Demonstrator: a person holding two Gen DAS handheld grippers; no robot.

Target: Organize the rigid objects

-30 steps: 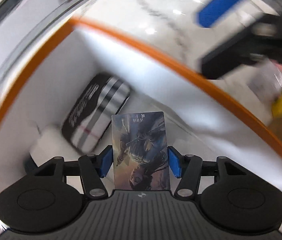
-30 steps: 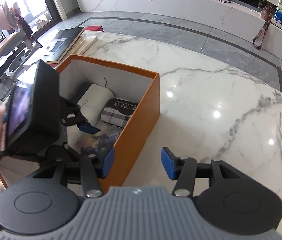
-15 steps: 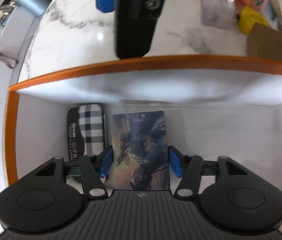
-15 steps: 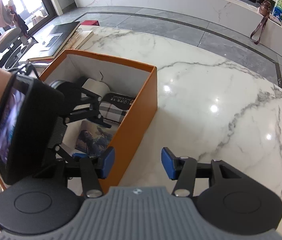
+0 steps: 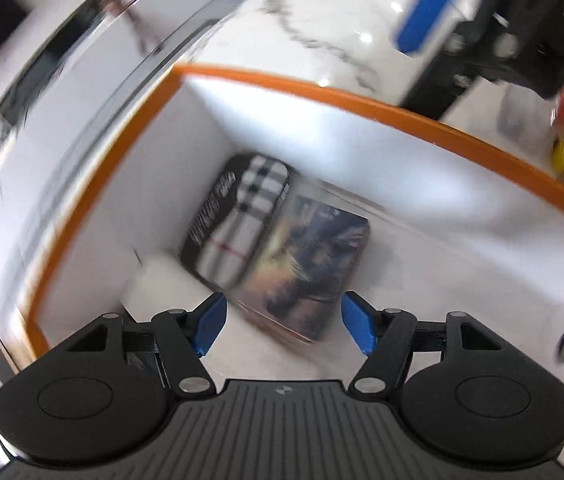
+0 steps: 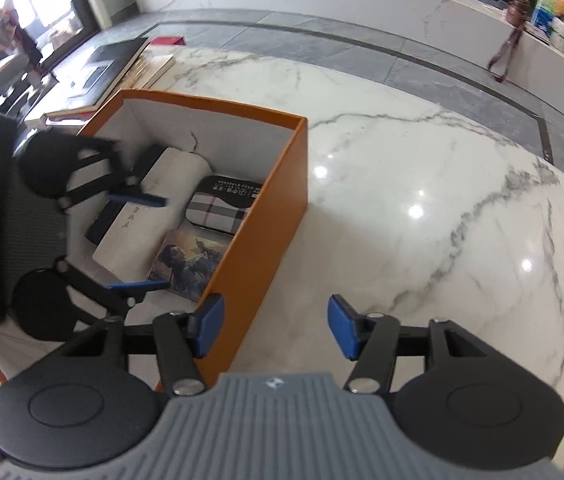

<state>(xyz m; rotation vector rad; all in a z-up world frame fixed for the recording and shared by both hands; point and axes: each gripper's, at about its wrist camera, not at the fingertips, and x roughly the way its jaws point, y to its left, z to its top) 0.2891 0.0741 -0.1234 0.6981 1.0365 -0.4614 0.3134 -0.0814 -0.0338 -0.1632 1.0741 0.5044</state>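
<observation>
Picture card (image 5: 306, 268) lying flat on the floor of the orange box (image 6: 258, 216), against the near right wall, its far edge tucked under or against the plaid case (image 6: 218, 210); which of the two cannot be told. White case (image 6: 154, 216) to the left of both, a dark flat item half hidden beneath it. Left gripper (image 5: 284, 322) poised over the card with jaws just widened, blue pads clear on both sides, nothing clamped. Right gripper (image 6: 274, 330) outside the box above the marble table (image 6: 422, 208), straddling the near end of the box's right wall, jaws just parted further and holding nothing.

Placement of the card judged done; remaining work likely the loose items on the table outside the box, seen only as blurred shapes in the left wrist view.

Risks from here:
- Lifting the left gripper out at a slant could catch a pad on the card's corner and flip it up against the wall.
- Heavy blur in the left wrist view suggests a quick hand, so a clipped orange rim and a shoved box seem possible.
- Right gripper's left finger sits just beside the wall; a sideways drift could nudge the box across the slick marble.
- Both tools close together near the box, so a collision on withdrawal.
</observation>
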